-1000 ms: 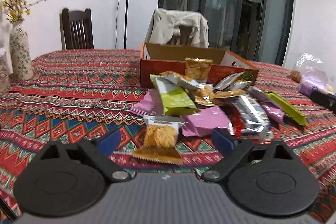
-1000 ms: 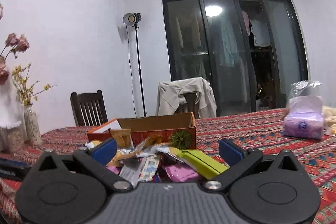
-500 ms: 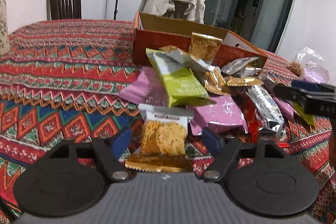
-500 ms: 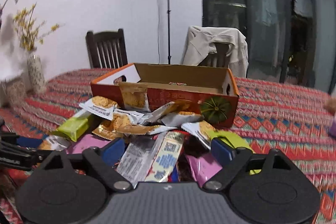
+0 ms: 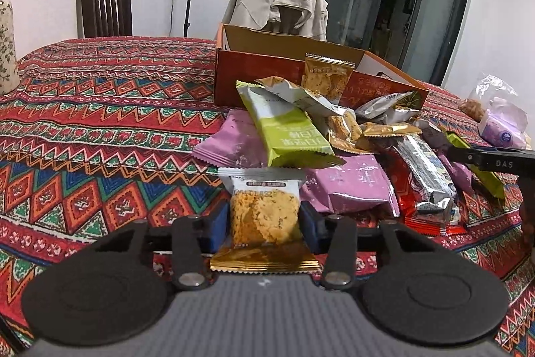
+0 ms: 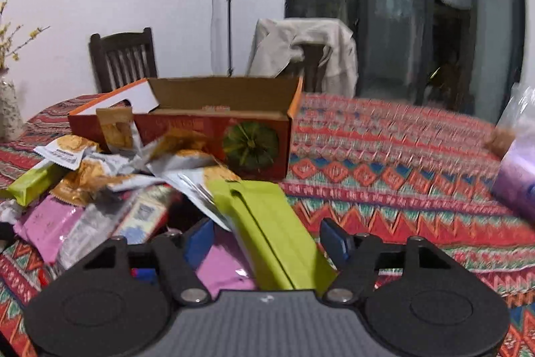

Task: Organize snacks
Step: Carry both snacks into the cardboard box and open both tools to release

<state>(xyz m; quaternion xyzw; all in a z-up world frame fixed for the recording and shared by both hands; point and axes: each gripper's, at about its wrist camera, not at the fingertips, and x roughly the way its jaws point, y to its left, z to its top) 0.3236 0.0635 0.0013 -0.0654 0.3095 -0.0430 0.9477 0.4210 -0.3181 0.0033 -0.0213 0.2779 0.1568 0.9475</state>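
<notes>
Left tongs (image 5: 264, 225) clench a biscuit packet (image 5: 263, 209); right tongs (image 6: 267, 241), closing, straddle a green packet (image 6: 271, 230) unclenched.

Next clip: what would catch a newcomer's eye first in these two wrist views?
A jumble of snack packets heaped on the bright patterned tablecloth, piled against an open orange cardboard box behind them. Nearest, the left hand-held gripper has just closed on a clear cracker packet with a gold bottom edge. The right hand-held gripper has been closing around a lime-green packet, its pads not yet touching.
</notes>
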